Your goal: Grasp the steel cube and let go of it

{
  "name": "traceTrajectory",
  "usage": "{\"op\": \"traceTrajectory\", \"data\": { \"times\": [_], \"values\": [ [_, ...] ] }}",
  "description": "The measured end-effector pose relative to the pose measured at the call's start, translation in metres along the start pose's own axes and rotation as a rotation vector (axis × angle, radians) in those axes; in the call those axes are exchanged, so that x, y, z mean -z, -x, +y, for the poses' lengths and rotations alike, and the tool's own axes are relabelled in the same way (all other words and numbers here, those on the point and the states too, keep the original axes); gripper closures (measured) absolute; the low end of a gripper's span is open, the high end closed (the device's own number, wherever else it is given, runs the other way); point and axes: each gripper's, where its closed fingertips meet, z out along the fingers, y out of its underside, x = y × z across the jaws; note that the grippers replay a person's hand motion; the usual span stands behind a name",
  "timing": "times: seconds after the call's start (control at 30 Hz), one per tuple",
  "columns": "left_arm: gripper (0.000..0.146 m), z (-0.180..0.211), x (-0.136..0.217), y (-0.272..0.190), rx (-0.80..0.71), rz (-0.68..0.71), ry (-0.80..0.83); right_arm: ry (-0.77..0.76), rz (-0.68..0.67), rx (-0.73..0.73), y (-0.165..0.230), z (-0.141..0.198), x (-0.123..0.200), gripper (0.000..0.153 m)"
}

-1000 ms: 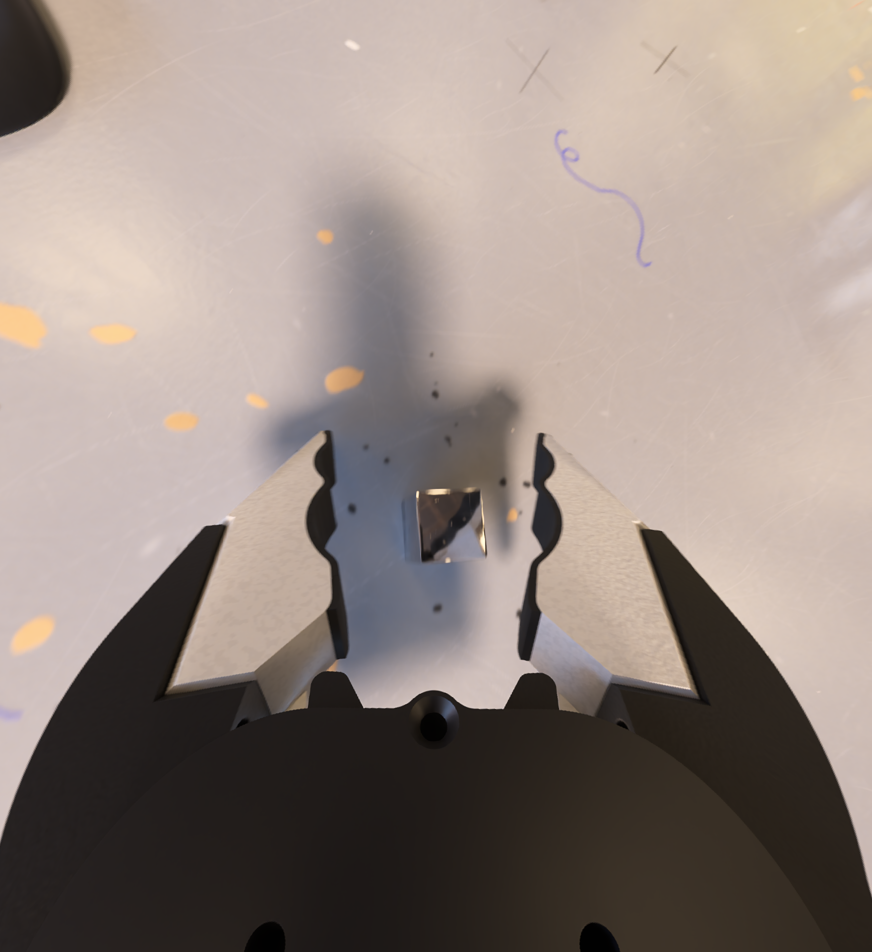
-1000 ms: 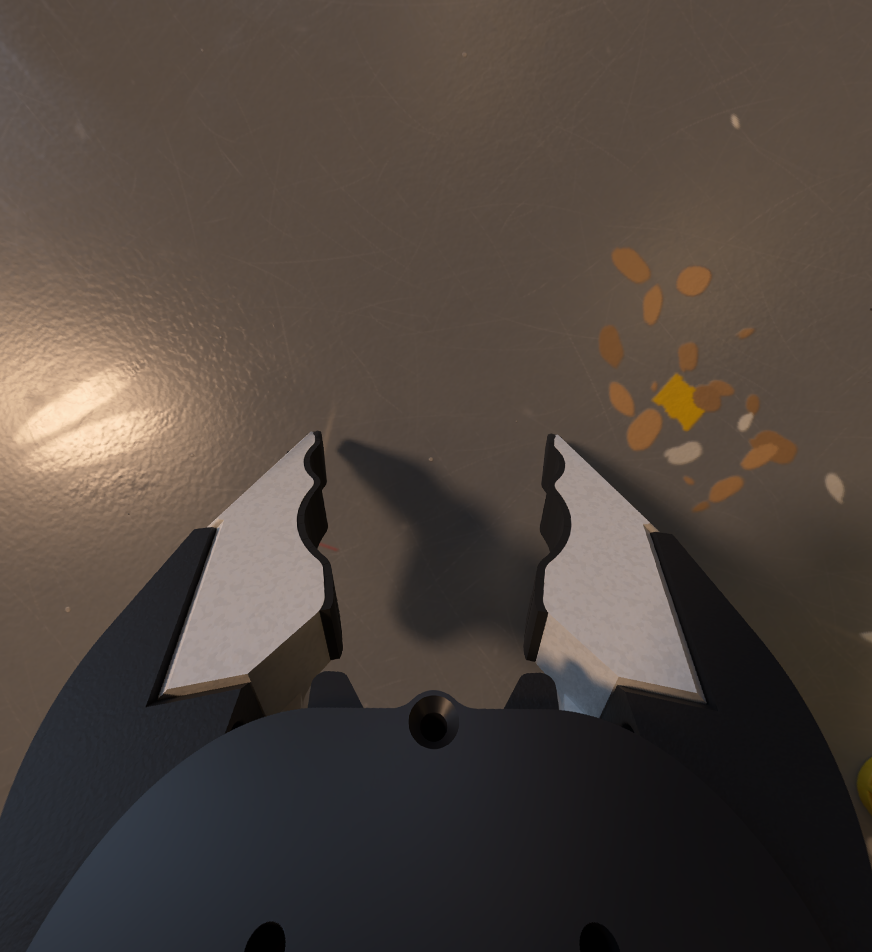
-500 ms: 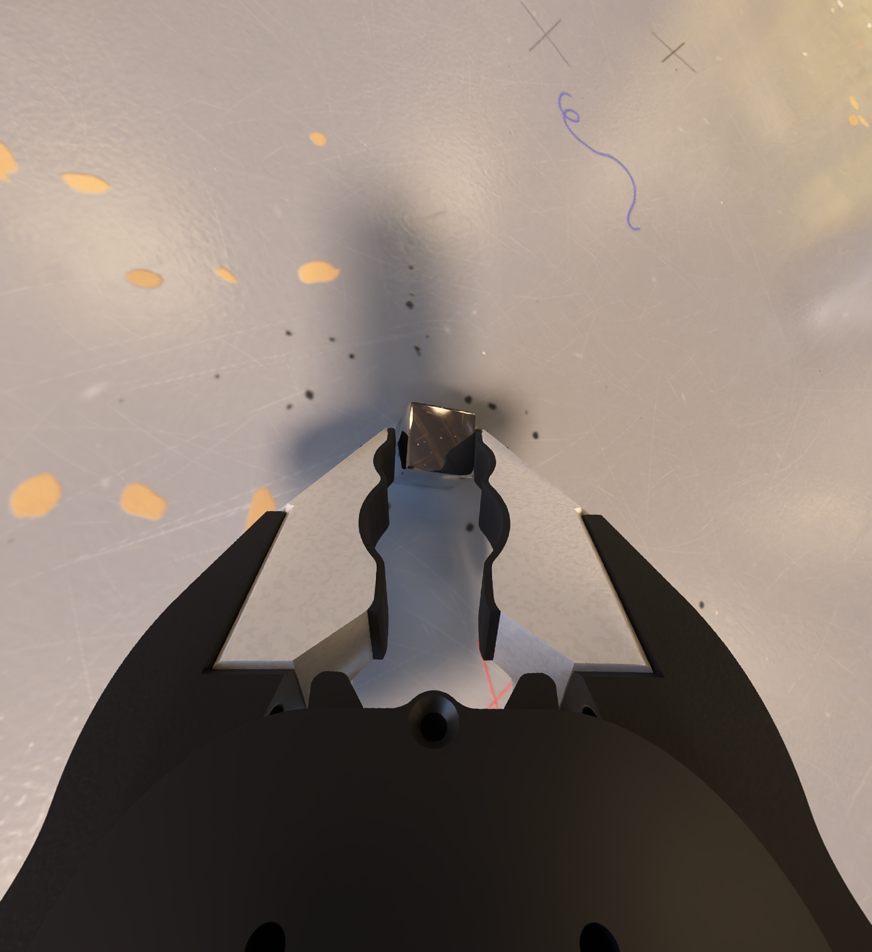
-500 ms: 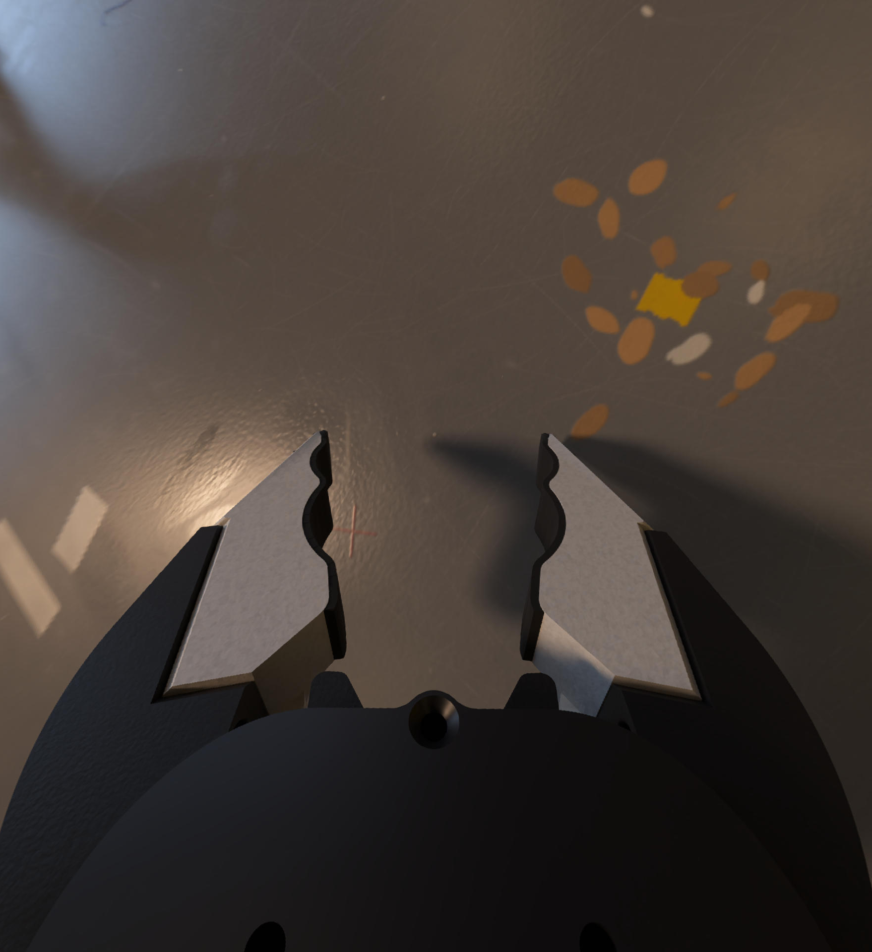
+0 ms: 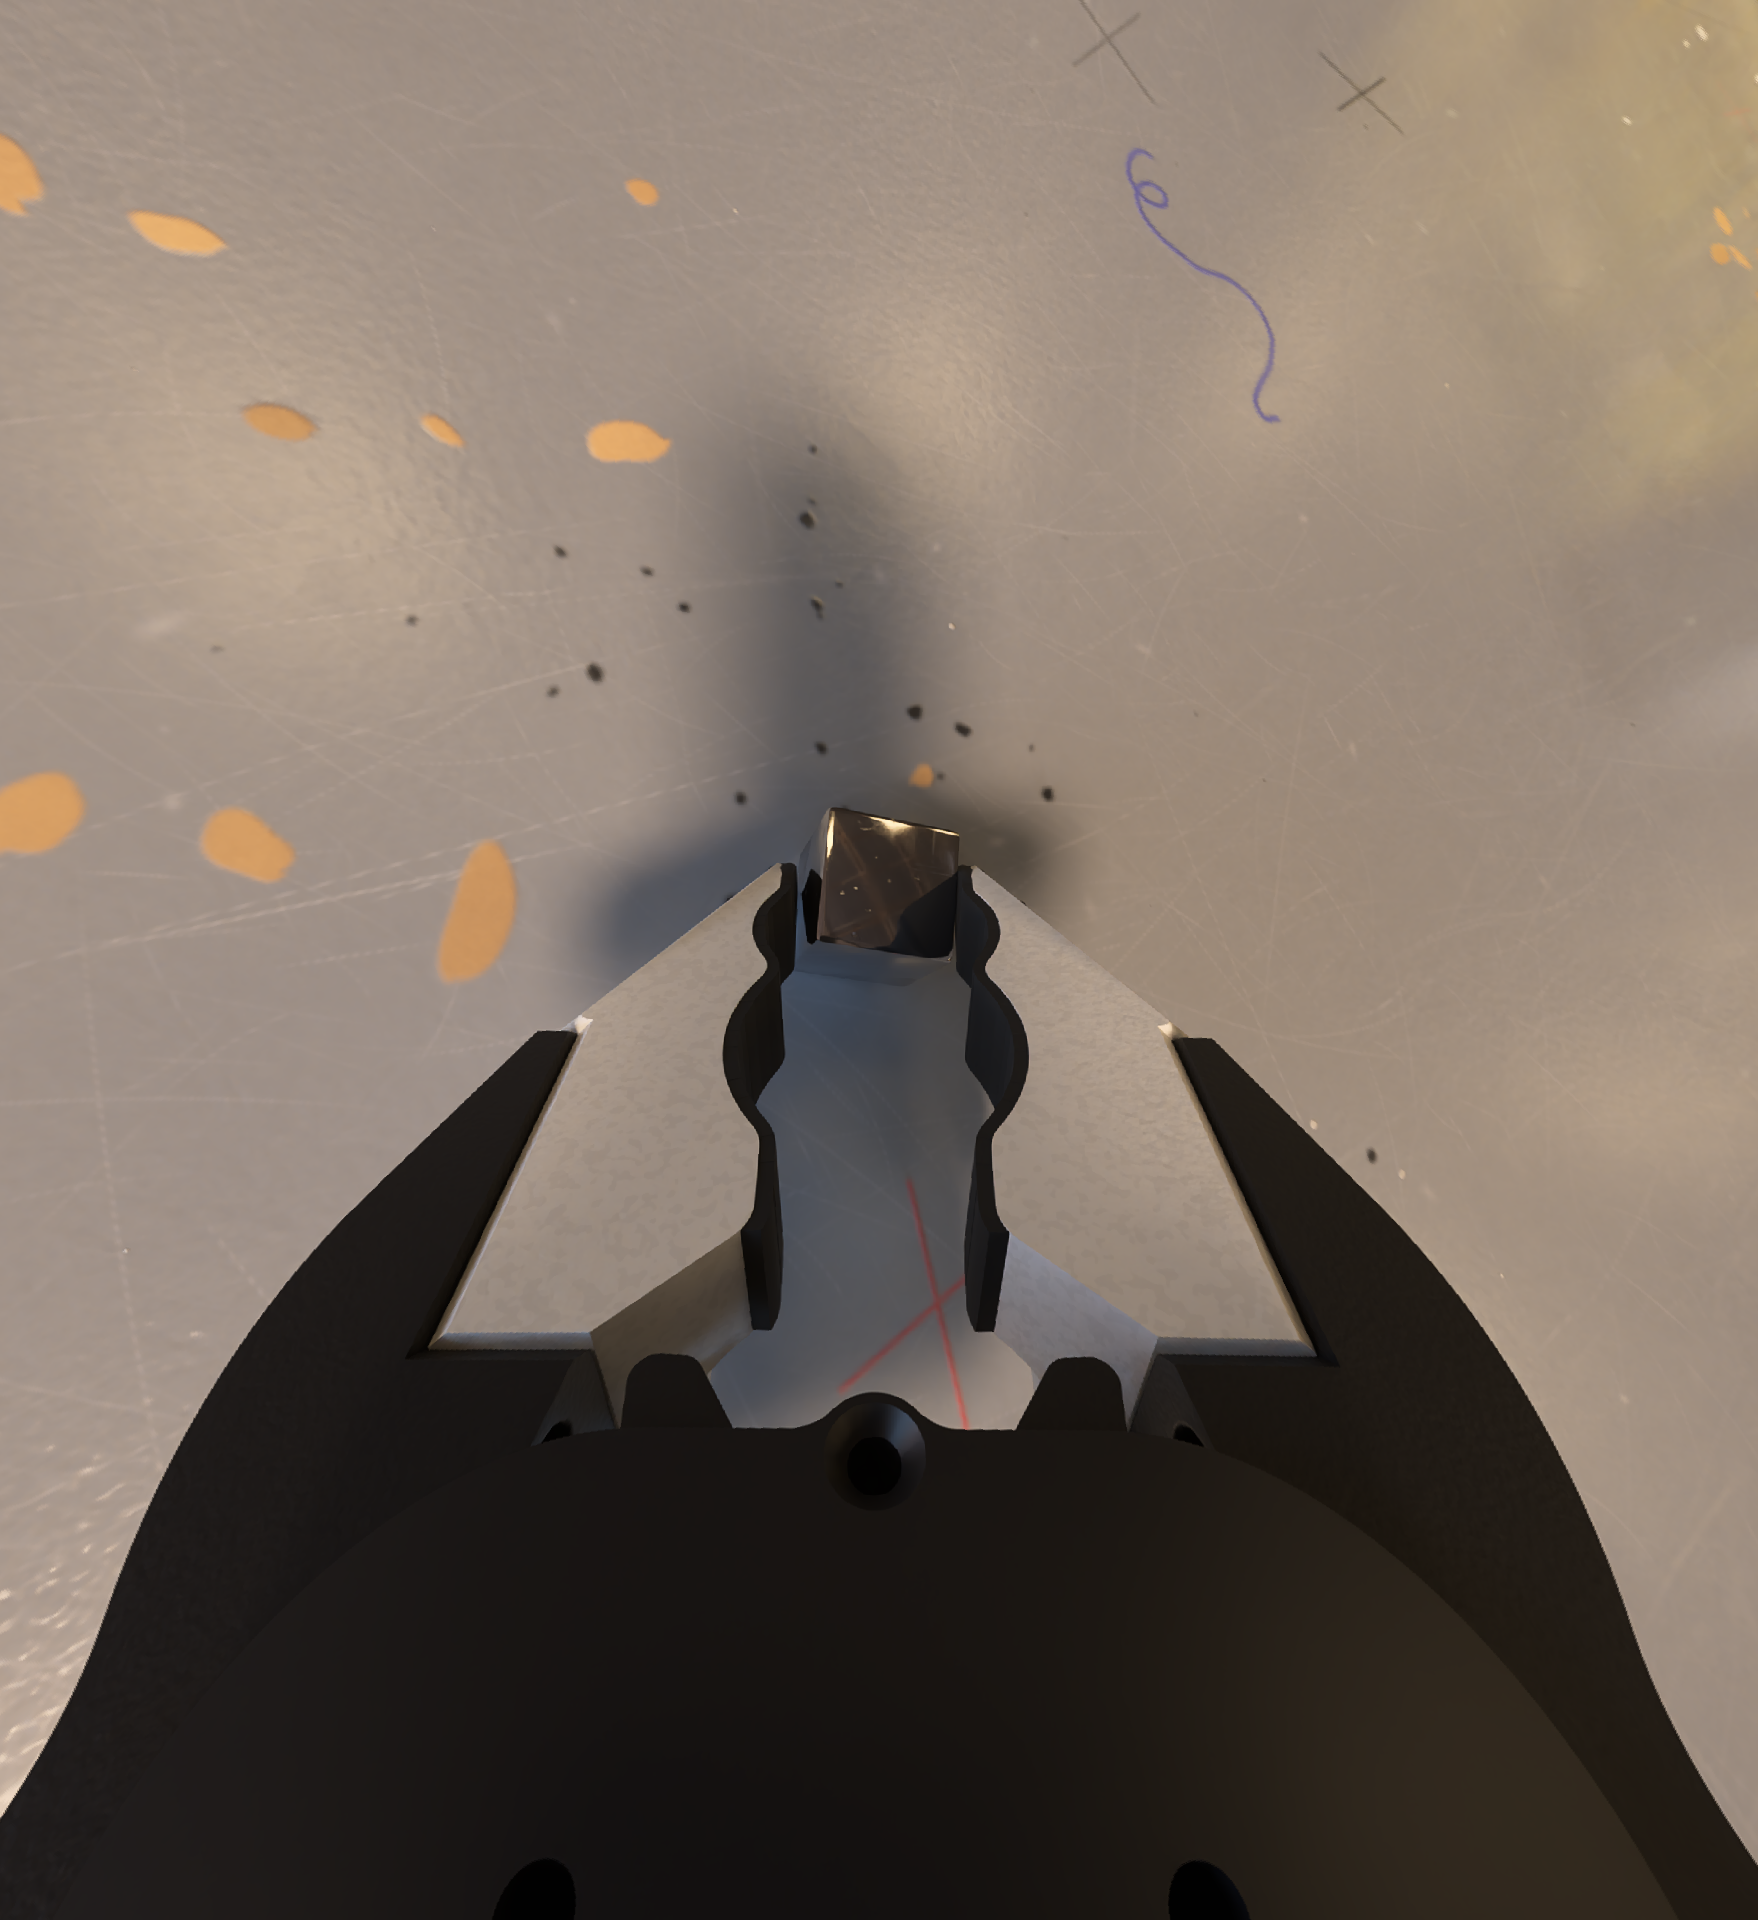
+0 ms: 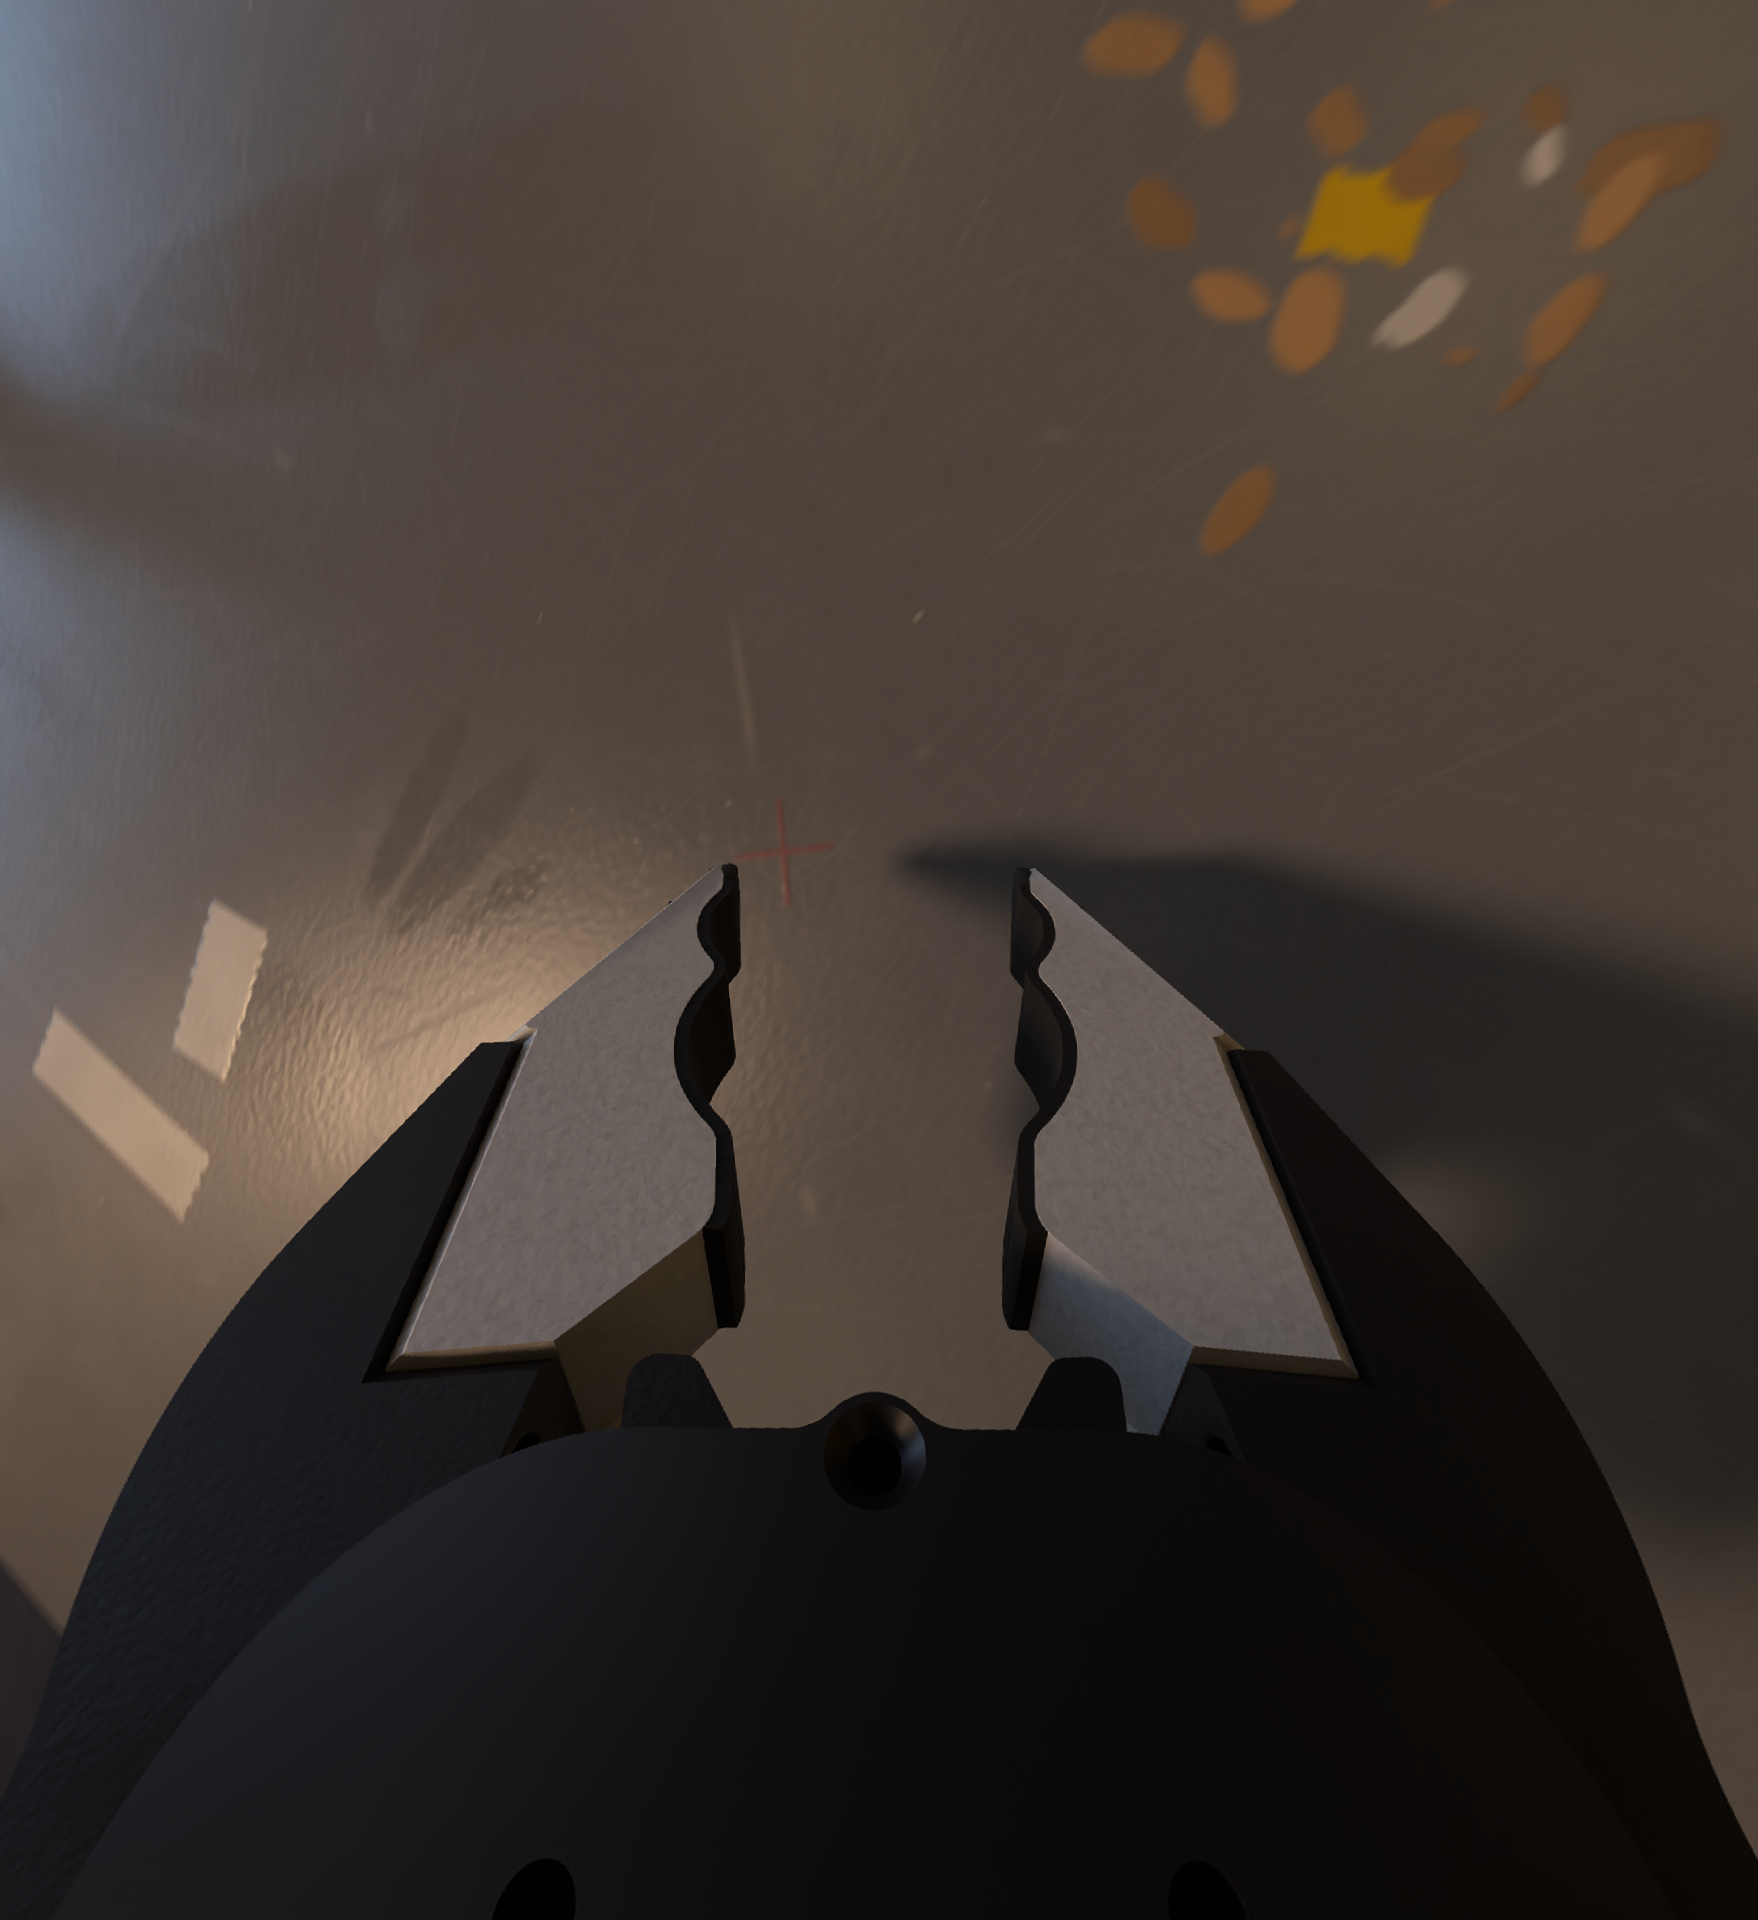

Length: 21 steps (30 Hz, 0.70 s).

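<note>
In the left wrist view my left gripper (image 5: 877, 899) is shut on the steel cube (image 5: 875, 883), a small shiny block pinched between the two fingertips and held above the grey tabletop (image 5: 1374, 727). The cube sits slightly tilted, its top face catching light. In the right wrist view my right gripper (image 6: 875, 894) is open and empty over a darker part of the tabletop (image 6: 854, 416). The cube does not show in that view.
Orange paint spots (image 5: 475, 914), black specks (image 5: 813, 520), a blue squiggle (image 5: 1207, 275) and a red cross (image 5: 922, 1320) mark the table. In the right wrist view an orange and yellow spot cluster (image 6: 1363, 218) lies far right, pale rectangles (image 6: 122, 1112) at left.
My left gripper closed on the cube, then lifted it off the table and holds it. My right gripper moved over the table and its jaws have narrowed somewhat, still open.
</note>
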Motion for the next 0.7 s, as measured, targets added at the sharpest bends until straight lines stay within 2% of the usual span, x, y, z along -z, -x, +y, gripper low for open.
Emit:
{"op": "traceTrajectory", "data": {
  "times": [0.13,0.17,0.23,0.27,0.33,0.47,0.57,0.63,0.7],
  "values": [
    [0.116,-0.001,0.003,0.001,-0.008,0.026,0.069,-0.077,0.065,0.033,-0.013,-0.024,-0.001,0.093],
    [0.107,-0.007,0.005,0.005,-0.019,-0.003,0.103,-0.086,0.087,0.069,-0.014,-0.032,-0.001,0.093],
    [0.076,-0.036,0.006,0.001,-0.111,-0.054,0.119,-0.082,0.096,0.147,-0.014,-0.055,-0.003,0.094],
    [0.069,-0.057,0.001,-0.012,-0.185,-0.040,0.103,-0.081,0.091,0.182,-0.010,-0.070,-0.006,0.094],
    [0.062,-0.098,-0.023,-0.053,-0.353,0.071,0.115,-0.061,0.031,0.264,0.004,-0.104,-0.020,0.091],
    [0.054,-0.144,-0.108,-0.126,-0.675,0.306,0.282,-0.023,-0.138,0.543,0.037,-0.171,-0.076,0.088],
    [0.044,-0.153,-0.162,-0.141,-0.691,0.412,0.406,0.077,-0.195,0.646,0.029,-0.188,-0.112,0.083],
    [0.037,-0.147,-0.180,-0.144,-0.674,0.472,0.453,0.109,-0.170,0.667,0.011,-0.192,-0.121,0.079],
    [0.036,-0.136,-0.189,-0.141,-0.682,0.476,0.481,0.133,-0.127,0.655,-0.008,-0.190,-0.122,0.077]
  ]
}}
